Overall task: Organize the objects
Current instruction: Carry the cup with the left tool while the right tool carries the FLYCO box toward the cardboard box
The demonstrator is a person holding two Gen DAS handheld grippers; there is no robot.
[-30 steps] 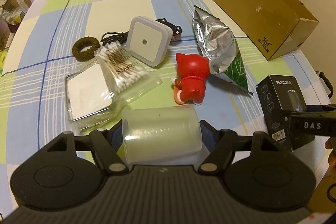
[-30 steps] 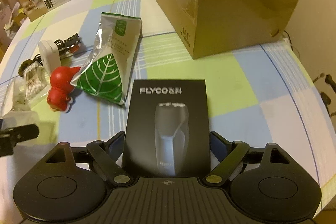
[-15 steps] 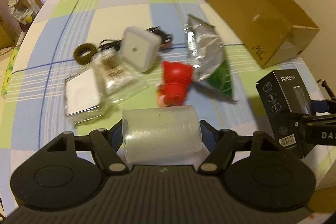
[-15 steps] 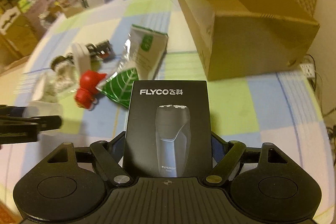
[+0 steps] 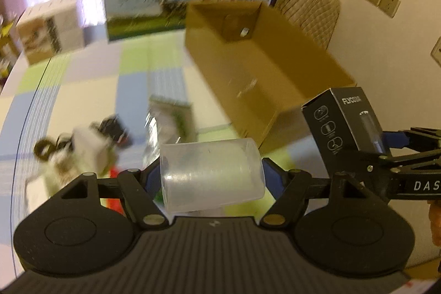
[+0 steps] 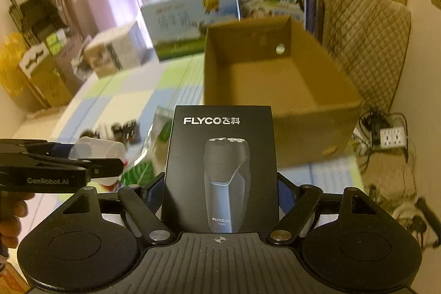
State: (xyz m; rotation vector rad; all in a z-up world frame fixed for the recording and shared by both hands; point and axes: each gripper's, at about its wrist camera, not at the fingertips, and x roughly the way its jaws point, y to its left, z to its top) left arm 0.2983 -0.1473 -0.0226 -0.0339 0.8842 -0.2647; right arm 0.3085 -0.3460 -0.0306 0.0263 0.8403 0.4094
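Left gripper [image 5: 210, 174]: fingers clamped on a clear plastic cup [image 5: 211, 173] lying sideways between them, off the table. Right gripper [image 6: 220, 183]: fingers clamped on an upright black shaver box [image 6: 220, 170]. Open cardboard box [image 6: 278, 90]: ahead of both fingertips, on the checked tablecloth [image 5: 82, 90].

Black ribbed gripper [image 6: 220, 183] — blue pads, silver screws

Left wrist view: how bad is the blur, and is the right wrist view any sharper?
Left wrist view: table clutter smeared beyond recognition, only the translucent plastic cup in the left gripper crisp. Right wrist view: black FLYCO shaver box in the right gripper sharp, open brown cardboard box mildly soft, fisheye bending at the edges.
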